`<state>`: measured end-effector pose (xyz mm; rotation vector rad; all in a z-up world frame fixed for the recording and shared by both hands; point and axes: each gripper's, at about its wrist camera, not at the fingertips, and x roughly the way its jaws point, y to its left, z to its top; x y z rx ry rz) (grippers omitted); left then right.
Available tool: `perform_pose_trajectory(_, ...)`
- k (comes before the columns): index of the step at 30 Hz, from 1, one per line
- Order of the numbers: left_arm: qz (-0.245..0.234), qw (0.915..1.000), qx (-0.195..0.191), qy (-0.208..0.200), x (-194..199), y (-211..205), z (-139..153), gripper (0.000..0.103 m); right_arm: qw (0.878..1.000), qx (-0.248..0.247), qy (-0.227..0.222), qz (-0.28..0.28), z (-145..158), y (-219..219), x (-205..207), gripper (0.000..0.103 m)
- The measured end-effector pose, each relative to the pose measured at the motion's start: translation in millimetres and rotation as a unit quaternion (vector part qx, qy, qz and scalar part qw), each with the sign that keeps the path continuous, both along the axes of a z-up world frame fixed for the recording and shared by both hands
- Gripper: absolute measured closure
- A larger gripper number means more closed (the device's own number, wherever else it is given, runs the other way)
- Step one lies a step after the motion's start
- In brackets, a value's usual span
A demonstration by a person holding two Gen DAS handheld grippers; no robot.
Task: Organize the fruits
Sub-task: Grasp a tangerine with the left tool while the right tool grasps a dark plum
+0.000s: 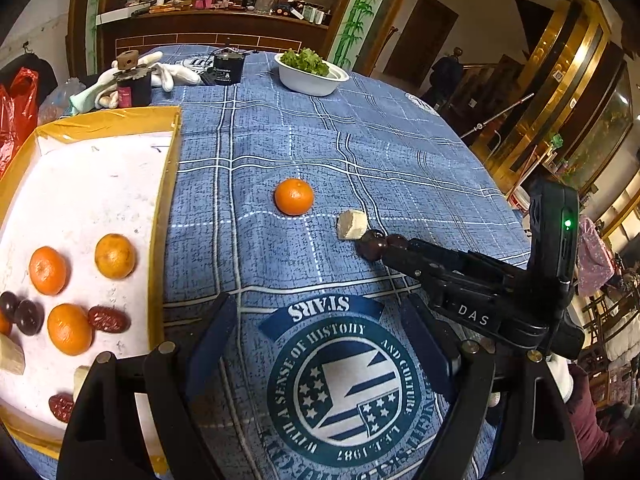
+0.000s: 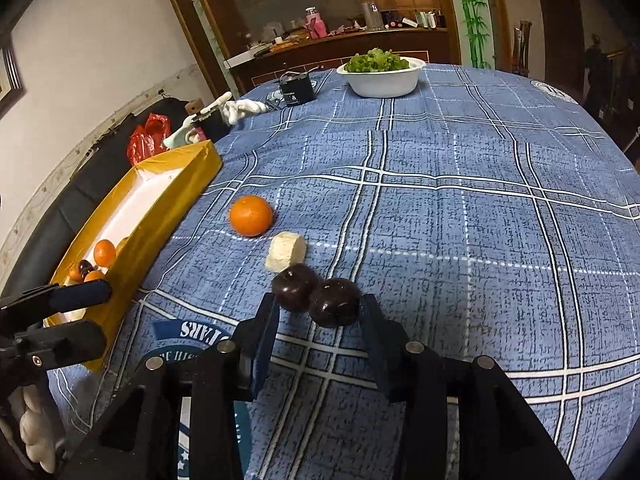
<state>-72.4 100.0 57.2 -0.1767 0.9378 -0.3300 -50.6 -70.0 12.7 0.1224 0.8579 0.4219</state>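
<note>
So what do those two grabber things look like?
Both are black, angular frames with round silver bolts, and their jaws carry dark blue pads. The right gripper has white letters "DAS" on its side and a black box with a small green light. The left gripper looks the same up close. A white glove holds it.

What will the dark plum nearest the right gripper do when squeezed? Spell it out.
The plum looks round and glossy, so it may slip or roll from the open right gripper. It touches a second plum, which will probably get nudged toward the pale chunk. Its skin probably bruises, so grip gently.
</note>
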Motion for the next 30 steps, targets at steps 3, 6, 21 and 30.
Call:
perform_pose_trajectory(3, -0.004, 1.0, 0.005, -0.001, 6, -7, -1, 0.02, 1.0, 0.0, -0.003, -0.005, -1, -4, 5, 0.057)
perform_pose_trajectory(6, -0.005, 1.0, -0.006, 0.003, 12, -12, 1, 0.02, 1.0, -0.004, 0.0, -0.001, 0, -4, 11, 0.059)
perform_pose_trajectory(21, 0.04, 0.9984, 0.008, 0.038, 102, -11, -12, 0.035, 1.0, -0.003, 0.003, -0.002, 2, -14, 6, 0.078)
perform_pose_trajectory(30, 0.032, 0.9961, 0.07, 0.044, 125, -33, -42, 0.07, 1.0, -0.009, 0.003, 0.008, -2, -7, 6, 0.077)
